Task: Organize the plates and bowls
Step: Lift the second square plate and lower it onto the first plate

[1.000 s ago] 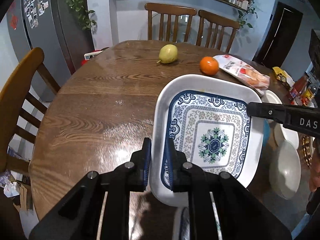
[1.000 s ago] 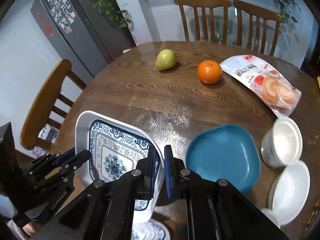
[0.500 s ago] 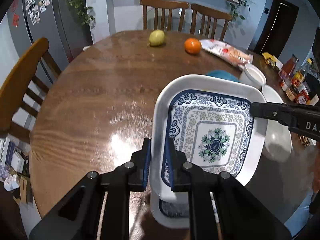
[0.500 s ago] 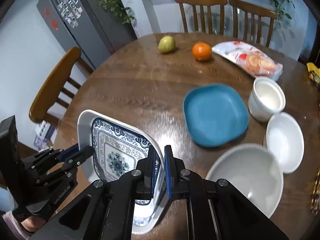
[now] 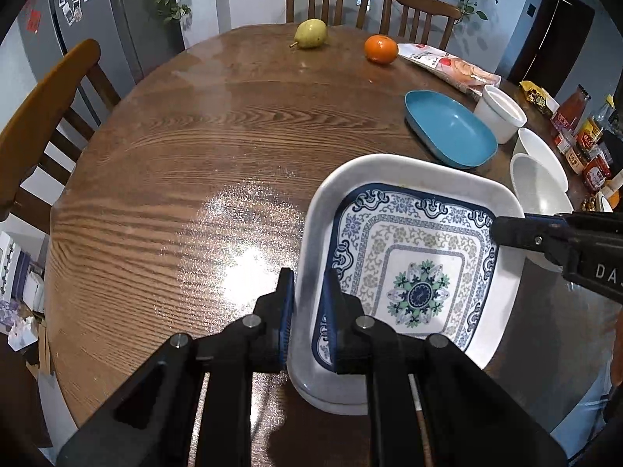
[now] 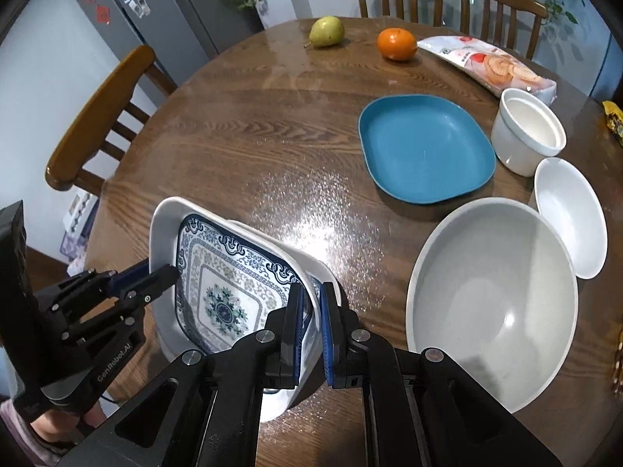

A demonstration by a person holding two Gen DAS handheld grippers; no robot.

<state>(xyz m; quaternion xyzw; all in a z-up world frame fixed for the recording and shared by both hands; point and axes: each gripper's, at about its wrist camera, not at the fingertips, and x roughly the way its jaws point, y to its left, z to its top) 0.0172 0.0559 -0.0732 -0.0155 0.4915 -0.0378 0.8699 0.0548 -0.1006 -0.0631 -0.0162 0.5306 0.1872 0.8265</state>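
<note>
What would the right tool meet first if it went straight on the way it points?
The right tool is already clamped on the patterned plate, so that rim comes first. Past it lies bare table, then probably the pear; depth is uncertain.

Black tongs (image 5: pixel 307 303) with blue pads, silver screws, white "GenRobot.AI" lettering.

Sharp fisheye views, overhead glare on table (image 5: pixel 163 163)

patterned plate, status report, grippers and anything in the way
Left gripper and right gripper both shut on patterned plate. Plate tilted above second patterned plate. Large white bowl close on right.
</note>
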